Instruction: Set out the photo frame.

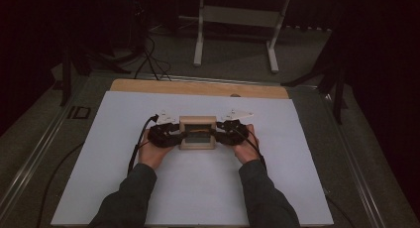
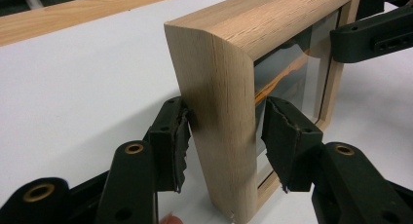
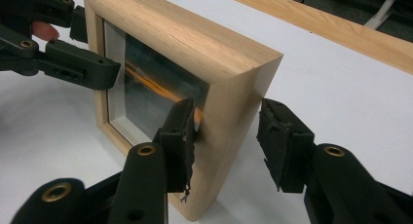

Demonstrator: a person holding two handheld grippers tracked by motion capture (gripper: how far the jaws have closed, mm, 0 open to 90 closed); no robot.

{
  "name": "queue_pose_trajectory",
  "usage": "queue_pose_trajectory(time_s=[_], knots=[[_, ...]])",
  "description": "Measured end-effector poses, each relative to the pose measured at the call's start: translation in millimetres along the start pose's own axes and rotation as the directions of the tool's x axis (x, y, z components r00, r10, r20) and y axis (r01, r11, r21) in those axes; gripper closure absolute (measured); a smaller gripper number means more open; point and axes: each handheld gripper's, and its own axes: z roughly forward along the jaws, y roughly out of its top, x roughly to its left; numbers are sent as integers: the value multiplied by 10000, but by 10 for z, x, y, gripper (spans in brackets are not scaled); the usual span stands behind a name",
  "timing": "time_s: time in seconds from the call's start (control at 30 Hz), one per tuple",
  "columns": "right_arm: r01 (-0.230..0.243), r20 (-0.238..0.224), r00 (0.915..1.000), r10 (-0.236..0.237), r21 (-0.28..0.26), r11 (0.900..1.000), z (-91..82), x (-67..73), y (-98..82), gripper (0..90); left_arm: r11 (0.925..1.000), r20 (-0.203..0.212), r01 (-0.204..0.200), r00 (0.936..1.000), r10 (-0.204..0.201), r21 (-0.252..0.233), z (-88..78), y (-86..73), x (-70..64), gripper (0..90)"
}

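A small pale wooden picture frame (image 1: 197, 123) with a glass front stands upright on the white sheet (image 1: 124, 153). My left gripper (image 1: 179, 134) straddles the frame's left side and my right gripper (image 1: 217, 133) its right side. In the left gripper view the left gripper (image 2: 227, 109) is open around the frame's post (image 2: 219, 112): one pad (image 2: 181, 136) lies against the back, the other (image 2: 280, 136) stands just off the front. In the right gripper view the right gripper (image 3: 229, 109) is open too: one pad (image 3: 182, 136) touches the frame (image 3: 229, 92) at the front and the other (image 3: 277, 141) is clear of the back.
The sheet covers a wooden board (image 1: 198, 87) whose far edge shows. Cables (image 1: 138, 143) trail left from the left hand. Beyond the table stand a white-legged bench (image 1: 235, 20) and dark stand legs (image 1: 337, 89) at both sides.
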Motion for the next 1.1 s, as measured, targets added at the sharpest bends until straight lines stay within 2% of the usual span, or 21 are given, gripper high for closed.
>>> queue_pose_trajectory(time_s=[0.23, 0.43, 0.5, 0.73, 0.83, 1.1], knots=[[6, -39, 10000, -6, -5, 10000, -24, 5, -12, 569, 9999, 283, -106, 9995, 106, -11, 8, 3, 44, 526], [-40, -84, 10000, 40, -23, 10000, -16, 3, -11, 554, 10000, 261, 32, 9997, -32, 25, 7, 4, 40, 523], [-94, -113, 9999, 93, -82, 9999, -21, 5, -12, 500, 9997, 187, 193, 9996, -195, 129, 17, -4, 45, 470], [-298, -14, 9996, 298, -149, 9994, -64, -28, -31, 463, 9995, 115, 297, 9995, -298, 114, -13, -19, 50, 443], [-476, 13, 9989, 476, -181, 9987, -118, -45, -44, 448, 9992, 56, 394, 9992, -394, 15, -70, -25, 65, 437], [-363, 175, 9992, 371, -407, 9985, -310, -46, -35, 435, 9984, -135, 545, 9984, -547, -171, -287, -53, 107, 435]])
